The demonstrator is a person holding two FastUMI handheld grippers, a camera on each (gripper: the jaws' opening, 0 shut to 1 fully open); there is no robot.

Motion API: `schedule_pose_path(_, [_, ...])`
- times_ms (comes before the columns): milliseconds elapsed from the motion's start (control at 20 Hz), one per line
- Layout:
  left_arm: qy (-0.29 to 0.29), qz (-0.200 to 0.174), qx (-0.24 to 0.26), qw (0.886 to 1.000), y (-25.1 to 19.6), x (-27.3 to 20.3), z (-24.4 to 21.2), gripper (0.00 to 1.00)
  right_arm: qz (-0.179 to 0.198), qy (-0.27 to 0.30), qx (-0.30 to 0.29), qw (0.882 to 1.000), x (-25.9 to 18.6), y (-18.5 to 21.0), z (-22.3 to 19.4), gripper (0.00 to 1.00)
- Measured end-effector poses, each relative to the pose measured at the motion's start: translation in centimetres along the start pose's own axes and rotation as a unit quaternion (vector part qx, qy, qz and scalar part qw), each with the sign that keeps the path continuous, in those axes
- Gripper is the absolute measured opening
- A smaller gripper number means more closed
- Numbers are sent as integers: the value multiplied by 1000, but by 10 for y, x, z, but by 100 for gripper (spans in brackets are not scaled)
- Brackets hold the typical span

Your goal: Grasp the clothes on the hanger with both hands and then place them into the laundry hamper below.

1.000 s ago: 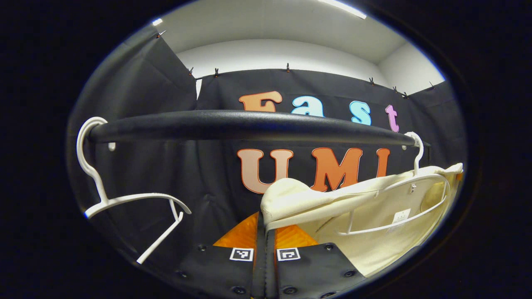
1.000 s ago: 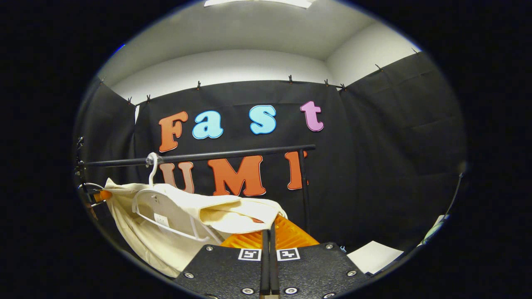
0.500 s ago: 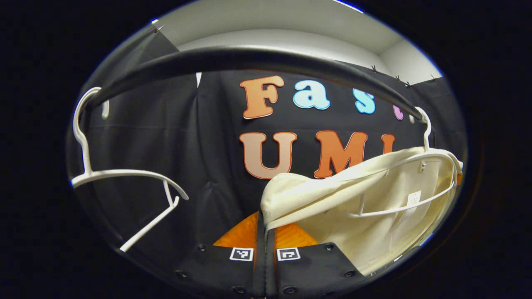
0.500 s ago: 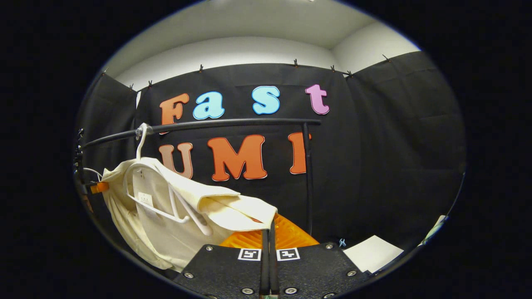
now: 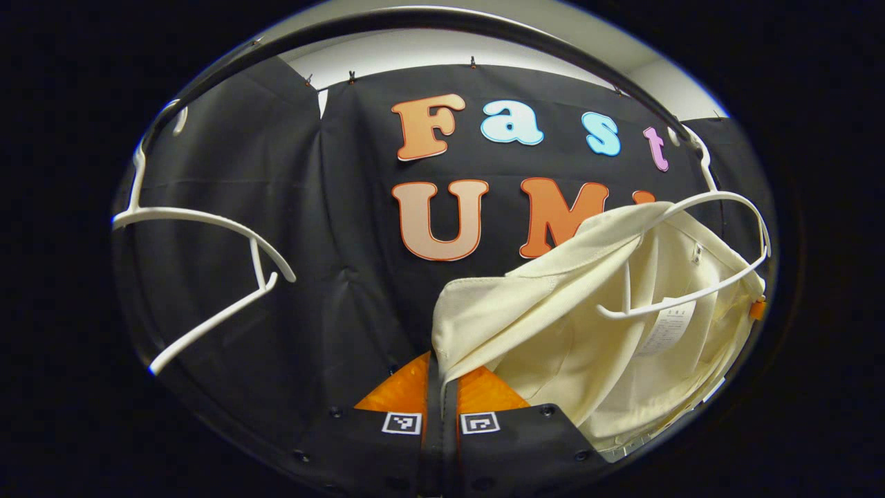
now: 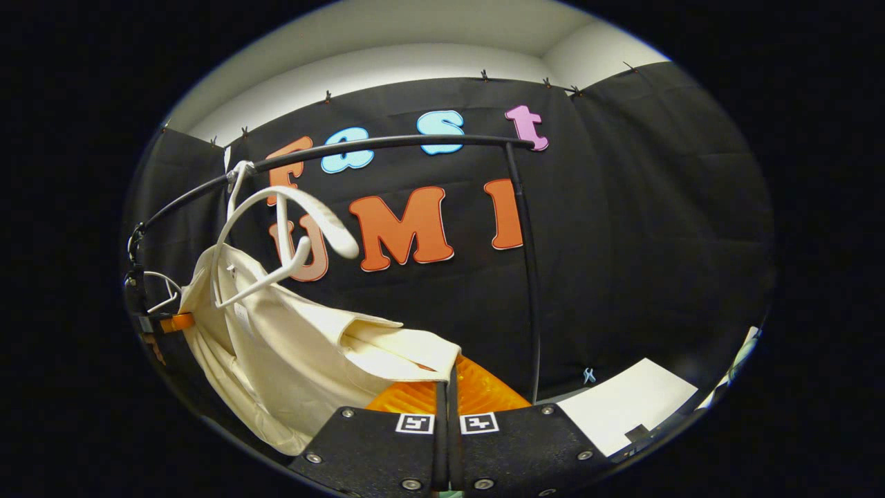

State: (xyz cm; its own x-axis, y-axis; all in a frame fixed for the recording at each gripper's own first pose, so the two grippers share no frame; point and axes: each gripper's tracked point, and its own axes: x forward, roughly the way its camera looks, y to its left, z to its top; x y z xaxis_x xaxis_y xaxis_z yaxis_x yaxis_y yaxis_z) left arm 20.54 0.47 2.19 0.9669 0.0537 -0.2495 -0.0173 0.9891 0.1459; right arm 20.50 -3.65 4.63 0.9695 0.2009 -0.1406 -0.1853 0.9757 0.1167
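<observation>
In the left gripper view, the left gripper (image 5: 442, 387) is pinching a corner of the cream shirt (image 5: 588, 332), its two fingers clenched together on the cloth edge. In the right gripper view, the right gripper (image 6: 447, 394) is likewise gripping another edge of the shirt (image 6: 276, 346), fingers pressed closed on the fabric. The shirt is sagging below the white hanger (image 6: 283, 235); one shoulder is still draping over the hanger arm (image 5: 691, 207) in the left gripper view, while the other end of the hanger is sticking out bare. The hanger's hook is catching on the black rail (image 6: 387, 145).

The lower hem of the shirt is running out of sight at the edge of both views, and the label inside it is too small to make out. A small orange piece (image 6: 176, 321) is peeking out beside the shirt; what it belongs to is hard to tell. A second, bare white hanger (image 5: 200, 249) is hanging farther along the rail (image 5: 415, 21).

Black cloth is covering the booth walls, with pale wall and ceiling above. A white sheet (image 6: 626, 408) is lying low at the right.
</observation>
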Motion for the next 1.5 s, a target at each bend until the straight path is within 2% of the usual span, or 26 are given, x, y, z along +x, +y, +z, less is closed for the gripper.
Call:
schedule_pose_path(650, [45, -2, -3, 999, -7, 19, -47, 7, 1, 54, 39, 998, 12, 28, -82, 0])
schedule_pose_path(850, [70, 9, -22, 997, 8, 20, -62, 7, -7, 77, 45, 996, 11, 38, -103, 0])
schedule_pose_path(1050, [97, 22, -19, 995, 27, 13, -88, 7, -25, 74, 43, 996, 8, 37, -110, 0])
schedule_pose_path(1300, [110, 2, -24, 994, 13, 6, -107, 7, -29, 82, 68, 994, 15, 44, -124, 0])
schedule_pose_path(1500, [109, -41, -30, 993, -28, -2, -109, 7, -21, 95, 66, 993, 13, 66, -137, 0])
